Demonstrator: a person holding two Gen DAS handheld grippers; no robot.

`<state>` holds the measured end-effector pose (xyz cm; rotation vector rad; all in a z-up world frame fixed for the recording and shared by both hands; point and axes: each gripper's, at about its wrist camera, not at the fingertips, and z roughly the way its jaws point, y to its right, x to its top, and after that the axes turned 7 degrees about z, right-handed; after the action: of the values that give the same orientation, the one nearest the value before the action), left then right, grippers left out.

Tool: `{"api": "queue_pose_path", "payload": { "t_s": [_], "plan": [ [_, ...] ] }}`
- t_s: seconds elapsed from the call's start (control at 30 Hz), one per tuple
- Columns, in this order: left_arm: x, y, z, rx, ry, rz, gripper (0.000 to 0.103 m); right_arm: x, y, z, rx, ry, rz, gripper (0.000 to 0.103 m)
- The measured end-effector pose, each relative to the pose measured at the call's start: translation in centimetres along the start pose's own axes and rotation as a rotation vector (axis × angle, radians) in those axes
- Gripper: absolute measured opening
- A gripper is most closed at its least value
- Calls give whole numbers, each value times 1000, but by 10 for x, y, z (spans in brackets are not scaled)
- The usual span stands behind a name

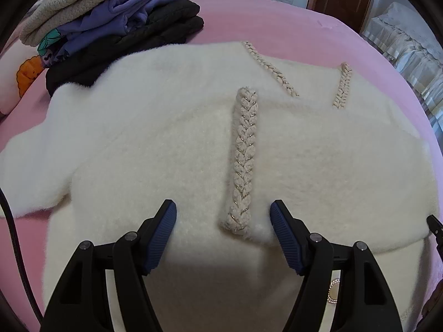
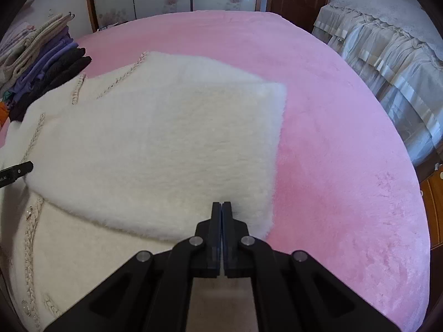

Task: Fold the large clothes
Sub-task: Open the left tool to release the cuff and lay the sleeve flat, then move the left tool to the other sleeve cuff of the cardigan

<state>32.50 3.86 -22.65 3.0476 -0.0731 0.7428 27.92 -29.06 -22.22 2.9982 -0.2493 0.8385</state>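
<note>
A pink plush bed cover (image 2: pixel 332 127) is spread wide — bare to the right of the right gripper (image 2: pixel 222 207), whose jaws are pressed together over the fluffy white coat (image 2: pixel 155 144), nothing seen between them. Only the left view shows the coat's braided trim (image 1: pixel 245 160) between the left gripper's (image 1: pixel 223 213) parted jaws — and the stacked folded clothes (image 1: pixel 116 27) far beyond.

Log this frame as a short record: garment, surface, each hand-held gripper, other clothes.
garment: fluffy white knit coat with braided trim, spread flat, one part folded over
surface: pink plush bed cover
left hand-held gripper: open above the braided strip
right hand-held gripper: shut, at the edge of the folded part
other clothes: folded stack of beige, purple and black garments beside the coat
</note>
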Motion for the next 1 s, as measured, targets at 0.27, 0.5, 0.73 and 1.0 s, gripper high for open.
{"api": "queue_pose_path", "payload": {
  "t_s": [0.27, 0.5, 0.73, 1.0],
  "plan": [
    [2, 2, -69, -28, 117, 19, 82, -4, -25, -53, 49, -14, -14, 10],
    [-19, 1, -139, -114, 201, 53, 85, -17, -59, -116, 127, 17, 25, 31],
    [-46, -15, -187, -104, 206, 53, 90, -31, -98, -159, 169, 99, 13, 31],
    [-68, -50, -234, -58, 229, 115, 92, -38, -155, -207, 216, 136, -55, 31]
  ]
}}
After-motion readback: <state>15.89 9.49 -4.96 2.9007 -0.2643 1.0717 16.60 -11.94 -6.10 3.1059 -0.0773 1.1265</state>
